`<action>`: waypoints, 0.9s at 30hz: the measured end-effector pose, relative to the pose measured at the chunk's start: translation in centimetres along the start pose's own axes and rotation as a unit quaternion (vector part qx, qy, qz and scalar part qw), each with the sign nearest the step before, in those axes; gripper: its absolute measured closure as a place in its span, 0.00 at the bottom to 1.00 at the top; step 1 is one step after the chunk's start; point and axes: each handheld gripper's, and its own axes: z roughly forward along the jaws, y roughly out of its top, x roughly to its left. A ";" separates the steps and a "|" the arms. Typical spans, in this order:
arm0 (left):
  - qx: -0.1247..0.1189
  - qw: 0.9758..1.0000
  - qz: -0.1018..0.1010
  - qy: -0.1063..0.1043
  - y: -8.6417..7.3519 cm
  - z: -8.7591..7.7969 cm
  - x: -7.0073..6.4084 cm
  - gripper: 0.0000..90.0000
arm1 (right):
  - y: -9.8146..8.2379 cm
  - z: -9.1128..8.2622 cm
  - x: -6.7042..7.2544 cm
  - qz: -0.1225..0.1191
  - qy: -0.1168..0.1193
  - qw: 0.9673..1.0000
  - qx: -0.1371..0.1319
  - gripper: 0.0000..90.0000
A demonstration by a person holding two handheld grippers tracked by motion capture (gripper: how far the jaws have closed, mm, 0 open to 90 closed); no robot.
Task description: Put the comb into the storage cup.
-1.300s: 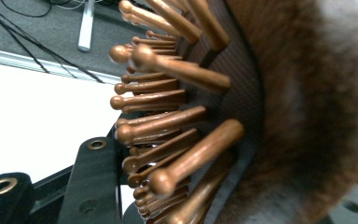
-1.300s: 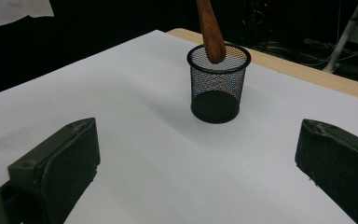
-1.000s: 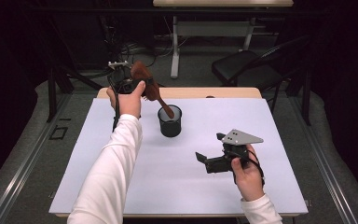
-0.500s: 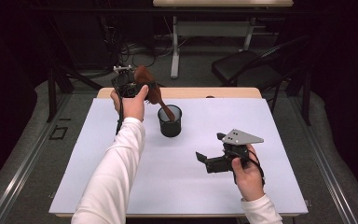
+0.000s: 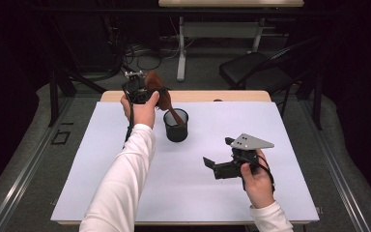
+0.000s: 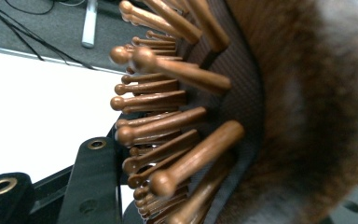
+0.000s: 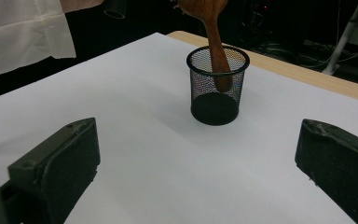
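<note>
brush: wooden hairbrush point(image 5: 160, 96), held by its head, handle pointing down and tilted into the cup; the handle end point(image 7: 222, 79) sits inside the mesh, not yet at the bottom as far as I can tell
cup: black mesh pen cup point(image 5: 176, 125), upright on the white table point(image 5: 101, 183), toward the far middle; stands free, nothing steadying it
left hand-held gripper: point(image 5: 142, 92) clenched on the brush head; the left gripper view looks straight at the wooden pins point(image 6: 168, 126) and the padded base, so the grip is across the head, pins facing the camera
why head grip: judgement, holding the wide end leaves the slim handle free to go into the narrow cup mouth first
why tilt: the arm comes in from the near left, so the brush leans toward it; handle crosses the cup rim at an angle, close to the far wall
right hand-held gripper: point(image 5: 211, 164) released, jaws wide apart with nothing between them; rests low on the table, near right, well apart from the cup
why right parked: judgement, it is out of the way while aimed at the cup, which sits centred between its jaws in the right gripper view
step in hand: looks like lowering the brush handle-first into the cup
risk: judgement, light cup could tip or slide if the handle pushes the wall sideways; letting go high would let the head-heavy brush lean and topple it
</note>
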 end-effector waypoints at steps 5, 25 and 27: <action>0.002 1.000 0.000 0.000 -0.3 0.3 -0.1 0.55 | 0.0 0.0 0.0 0.001 0.000 1.000 0.000 0.00; 0.010 1.000 0.009 0.002 -1.0 1.4 -0.2 0.55 | 0.1 -0.1 0.0 -0.001 -0.003 1.000 -0.003 0.00; 0.011 1.000 0.008 0.004 -1.2 1.5 -0.3 0.55 | 0.1 -0.2 0.0 -0.001 -0.002 1.000 -0.003 0.00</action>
